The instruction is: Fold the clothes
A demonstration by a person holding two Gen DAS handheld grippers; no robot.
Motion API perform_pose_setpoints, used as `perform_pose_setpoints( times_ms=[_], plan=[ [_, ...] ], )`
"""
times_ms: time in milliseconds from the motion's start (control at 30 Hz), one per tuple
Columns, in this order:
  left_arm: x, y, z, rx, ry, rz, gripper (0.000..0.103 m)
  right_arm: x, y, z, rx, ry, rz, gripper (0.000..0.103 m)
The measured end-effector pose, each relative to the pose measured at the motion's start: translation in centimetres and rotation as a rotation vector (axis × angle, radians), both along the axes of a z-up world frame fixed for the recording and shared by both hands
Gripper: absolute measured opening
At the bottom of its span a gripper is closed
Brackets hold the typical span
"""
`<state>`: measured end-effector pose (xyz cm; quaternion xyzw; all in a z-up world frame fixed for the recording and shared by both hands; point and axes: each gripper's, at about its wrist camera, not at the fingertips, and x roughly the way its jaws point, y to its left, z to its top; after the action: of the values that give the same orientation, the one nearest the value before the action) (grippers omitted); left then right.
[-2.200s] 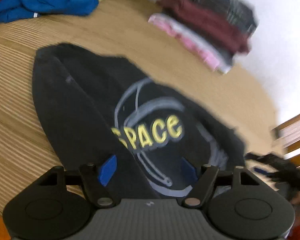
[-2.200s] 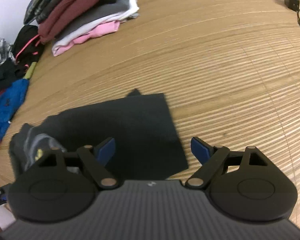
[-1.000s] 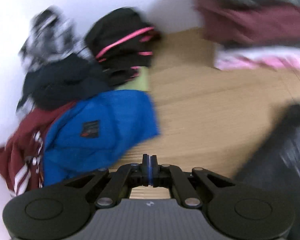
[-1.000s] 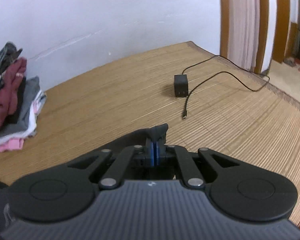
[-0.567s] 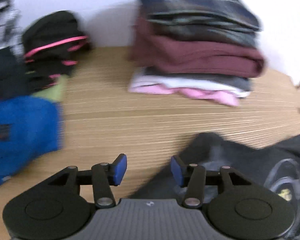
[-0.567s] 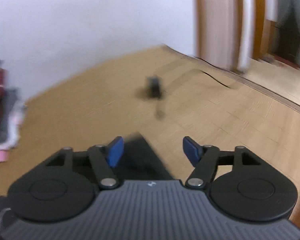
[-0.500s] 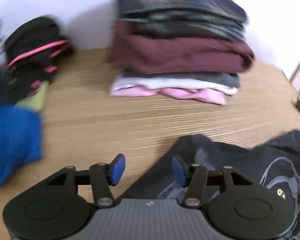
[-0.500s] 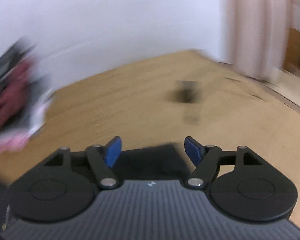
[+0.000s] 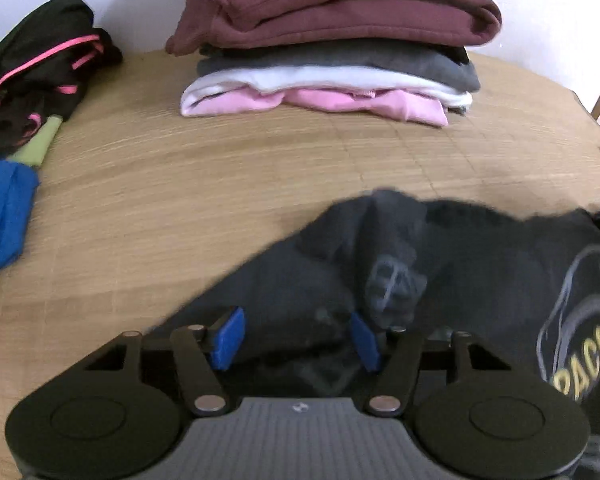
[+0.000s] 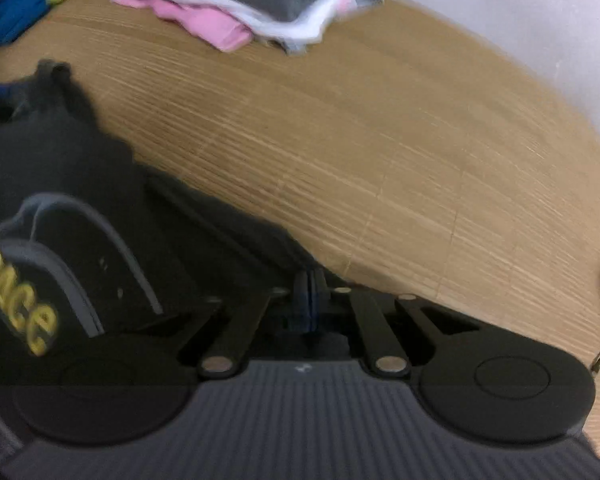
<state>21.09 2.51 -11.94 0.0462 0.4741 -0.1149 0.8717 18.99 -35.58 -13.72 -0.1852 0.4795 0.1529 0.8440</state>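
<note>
Left wrist view: left gripper (image 9: 296,338) jaws apart over one black shirt (image 9: 480,264); right gripper (image 10: 310,294) clamped on its edge

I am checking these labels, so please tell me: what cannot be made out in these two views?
- Right wrist view: whether the shut right gripper pinches the black shirt; blur and black parts hide it.
- Left wrist view: the folded stack top is cut by the upper edge.
- Both views: the shirt's yellow word is cut off by the frame edge.
</note>
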Motion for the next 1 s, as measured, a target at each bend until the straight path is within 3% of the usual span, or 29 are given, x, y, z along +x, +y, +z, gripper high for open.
perform_pose_setpoints(
  times_ms=[100, 200, 333, 400, 433, 467, 533, 633, 667, 700, 767, 833, 900, 933, 967, 1000],
  plan=[
    [-0.9, 0.3, 0.1, 0.007, -0.003, 0.013, 0.055, -0.5, -0.5, 1.7, 0.044, -0.063, -0.095, 0.003],
    [-0.9, 0.2, -0.1, -0.003, -0.021, 0.03, 0.055, -2.9, -1.8, 6.6, 0.137, -0.317, -0.248, 0.004],
    [-1.3, -0.7, -0.5, 0.016, -0.061, 0.038, 0.056, -9.5, -4.0, 9.6, 0.274, -0.593, -0.436, 0.004],
    [-1.5, -0.8, -0.6, 0.015, -0.07, 0.052, 0.056, -12.2, -4.3, 7.9, 0.266, -0.57, -0.481, 0.007],
    [-1.5, -0.8, -0.6, 0.012, -0.071, 0.054, 0.056, -13.1, -4.2, 6.4, 0.243, -0.492, -0.482, 0.009],
    [-1.4, -0.7, -0.6, 0.01, -0.071, 0.053, 0.056, -13.8, -4.2, 4.8, 0.217, -0.405, -0.48, 0.02],
    [-1.2, -0.7, -0.5, 0.016, -0.064, 0.053, 0.058, -14.6, -4.9, 2.4, 0.185, -0.267, -0.519, 0.031],
    [-0.9, -0.6, -0.2, 0.016, -0.066, 0.065, 0.058, -16.1, -6.2, 2.5, 0.216, -0.3, -0.585, 0.034],
    [-0.7, -0.5, 0.0, 0.014, -0.07, 0.071, 0.052, -16.4, -6.5, 2.8, 0.226, -0.325, -0.597, 0.036],
    [-0.9, -0.4, 0.7, 0.01, -0.126, 0.07, 0.048, -16.0, -6.1, 3.4, 0.221, -0.341, -0.559, 0.036],
    [-1.9, -0.4, 3.0, 0.014, -0.357, 0.047, 0.046, -13.8, -4.7, 4.8, 0.212, -0.339, -0.431, 0.039],
    [-1.9, -0.9, 4.8, 0.009, -0.492, -0.023, 0.051, -10.3, -2.9, 5.9, 0.229, -0.266, -0.19, 0.038],
    [0.0, -2.4, 5.2, 0.027, -0.461, -0.155, 0.054, -7.2, 0.9, 6.1, 0.164, -0.173, 0.075, 0.04],
    [1.1, -3.2, 5.1, 0.053, -0.428, -0.224, 0.051, -6.2, 2.7, 5.5, 0.106, -0.13, 0.181, 0.04],
    [1.8, -4.0, 4.4, 0.101, -0.41, -0.276, 0.04, -5.3, 4.4, 4.7, 0.043, -0.087, 0.281, 0.039],
    [2.3, -4.6, 3.7, 0.153, -0.394, -0.326, 0.035, -4.9, 5.2, 3.8, 0.001, -0.061, 0.329, 0.039]
  ],
)
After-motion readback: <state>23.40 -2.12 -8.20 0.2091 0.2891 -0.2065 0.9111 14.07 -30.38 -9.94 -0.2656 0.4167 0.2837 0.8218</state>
